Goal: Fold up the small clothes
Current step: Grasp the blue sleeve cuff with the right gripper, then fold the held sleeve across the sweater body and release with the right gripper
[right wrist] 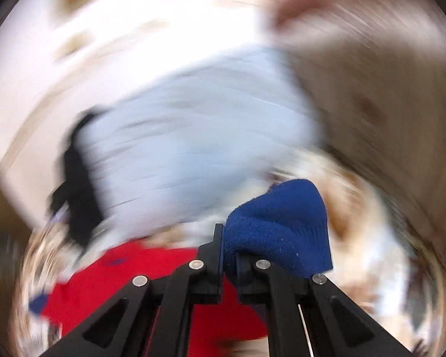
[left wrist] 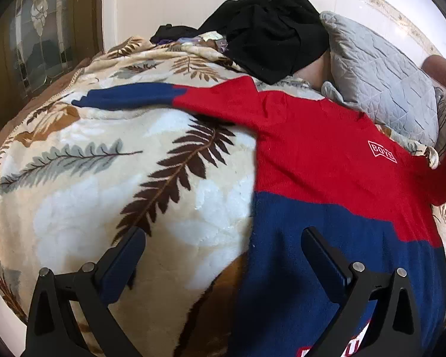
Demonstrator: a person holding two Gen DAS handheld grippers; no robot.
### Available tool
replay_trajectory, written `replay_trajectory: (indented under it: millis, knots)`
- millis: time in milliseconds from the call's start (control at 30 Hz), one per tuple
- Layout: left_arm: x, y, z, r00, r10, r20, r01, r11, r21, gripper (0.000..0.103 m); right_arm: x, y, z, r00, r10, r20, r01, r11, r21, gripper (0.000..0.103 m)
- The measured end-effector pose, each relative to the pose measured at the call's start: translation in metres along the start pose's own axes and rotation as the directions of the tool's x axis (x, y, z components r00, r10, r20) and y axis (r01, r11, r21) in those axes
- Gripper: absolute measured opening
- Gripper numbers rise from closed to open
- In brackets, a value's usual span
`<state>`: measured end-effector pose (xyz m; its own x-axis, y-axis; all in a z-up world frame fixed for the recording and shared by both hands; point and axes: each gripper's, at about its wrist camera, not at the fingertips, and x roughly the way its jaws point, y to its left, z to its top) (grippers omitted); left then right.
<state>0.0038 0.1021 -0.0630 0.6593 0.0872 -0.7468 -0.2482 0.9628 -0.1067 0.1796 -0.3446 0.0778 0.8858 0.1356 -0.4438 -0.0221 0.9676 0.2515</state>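
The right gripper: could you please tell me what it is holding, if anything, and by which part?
The right gripper is shut on the blue cuff of the red and blue sweater. The left gripper is open, holding nothing.

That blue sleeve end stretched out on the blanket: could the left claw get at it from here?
Probably yes. The left claw is open and empty, and only bare blanket lies between it and the blue sleeve end.
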Motion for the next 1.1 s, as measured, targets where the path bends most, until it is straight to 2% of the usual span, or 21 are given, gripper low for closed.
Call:
replay_trajectory:
  millis: [67,100,133,167,233,267,300,400,533,633,700,767,800,833,867,900,967,1000,1033,1067,1100]
  knots:
    - [-0.004,0.002,0.0,1.0,0.008,0.017,-0.008,1.0,0.0,0.103,0.016,0.074,-0.028,0.992,0.11,-0.069,-0.117,0.987,-0.112,0.014]
    - [-0.006,0.004,0.0,1.0,0.012,0.022,-0.012,1.0,-0.002,0.103,0.041,0.107,-0.054,0.973,0.149,-0.178,-0.178,0.971,-0.16,0.039]
    - [-0.007,0.005,0.001,1.0,0.016,0.022,-0.016,1.0,-0.004,0.103,0.059,0.121,-0.073,0.957,0.154,-0.244,-0.199,0.965,-0.171,0.094]
    - [-0.007,0.006,0.001,1.0,0.018,0.02,-0.018,1.0,-0.006,0.103,0.081,0.13,-0.099,0.939,0.157,-0.306,-0.214,0.963,-0.162,0.102]
    - [-0.009,0.007,0.004,1.0,0.018,0.01,-0.018,1.0,-0.004,0.103,0.106,0.123,-0.134,0.899,0.166,-0.406,-0.215,0.974,-0.078,0.098]
    - [-0.011,0.006,0.007,1.0,0.01,0.009,-0.01,1.0,0.0,0.103,0.1,0.108,-0.141,0.89,0.226,-0.395,-0.24,0.971,0.015,0.098]
    - [-0.016,0.005,0.01,1.0,-0.009,0.019,0.009,1.0,0.005,0.103,0.09,0.099,-0.143,0.892,0.255,-0.372,-0.256,0.965,0.048,0.098]
    - [-0.02,-0.007,0.025,0.998,-0.05,0.033,0.049,0.998,0.03,0.103,0.05,0.065,-0.136,0.922,0.286,-0.262,-0.269,0.958,0.1,0.099]
    - [-0.006,-0.046,0.067,0.987,-0.159,-0.005,0.159,0.986,0.052,0.103,0.013,0.033,-0.138,0.927,0.32,-0.197,-0.294,0.944,0.148,0.099]
    - [0.024,-0.078,0.097,0.965,-0.251,-0.075,0.255,0.966,0.042,0.103,0.0,0.012,-0.144,0.92,0.358,-0.158,-0.326,0.924,0.198,0.099]
    - [0.069,-0.095,0.113,0.958,-0.222,-0.179,0.228,0.973,0.015,0.101,0.002,0.005,-0.152,0.915,0.376,-0.149,-0.338,0.913,0.228,0.099]
    - [0.109,-0.1,0.114,0.946,-0.161,-0.281,0.162,0.987,-0.019,0.069,0.01,0.0,-0.154,0.906,0.395,-0.152,-0.346,0.898,0.272,0.099]
    - [0.132,-0.101,0.112,0.926,-0.116,-0.36,0.114,0.993,-0.029,0.039,0.013,-0.003,-0.154,0.903,0.401,-0.152,-0.346,0.891,0.293,0.099]
    - [0.132,-0.102,0.115,0.936,-0.092,-0.339,0.088,0.996,-0.027,0.025,0.014,-0.005,-0.153,0.903,0.404,-0.149,-0.346,0.887,0.304,0.099]
    - [0.124,-0.107,0.122,0.95,-0.095,-0.297,0.098,0.995,-0.002,0.008,0.013,-0.008,-0.153,0.903,0.406,-0.143,-0.348,0.884,0.31,0.099]
    - [0.118,-0.111,0.125,0.955,-0.091,-0.282,0.1,0.995,0.019,0.007,0.012,-0.01,-0.152,0.903,0.407,-0.137,-0.35,0.883,0.314,0.099]
    - [0.091,-0.112,0.135,0.972,-0.126,-0.196,0.132,0.991,0.018,0.005,0.011,-0.013,-0.15,0.901,0.414,-0.131,-0.354,0.875,0.332,0.099]
    - [0.078,-0.113,0.137,0.98,-0.141,-0.141,0.147,0.988,0.039,0.004,0.011,-0.013,-0.15,0.899,0.419,-0.128,-0.358,0.87,0.338,0.099]
    - [0.058,-0.115,0.139,0.984,-0.172,-0.044,0.175,0.981,0.081,0.004,0.011,-0.015,-0.149,0.898,0.423,-0.123,-0.361,0.867,0.344,0.099]
    - [0.043,-0.117,0.138,0.981,-0.187,0.044,0.18,0.976,0.126,0.004,0.01,-0.015,-0.149,0.899,0.422,-0.118,-0.361,0.866,0.345,0.099]
    - [0.045,-0.119,0.138,0.985,-0.158,0.069,0.146,0.977,0.155,0.004,0.01,-0.016,-0.149,0.9,0.42,-0.116,-0.36,0.867,0.346,0.099]
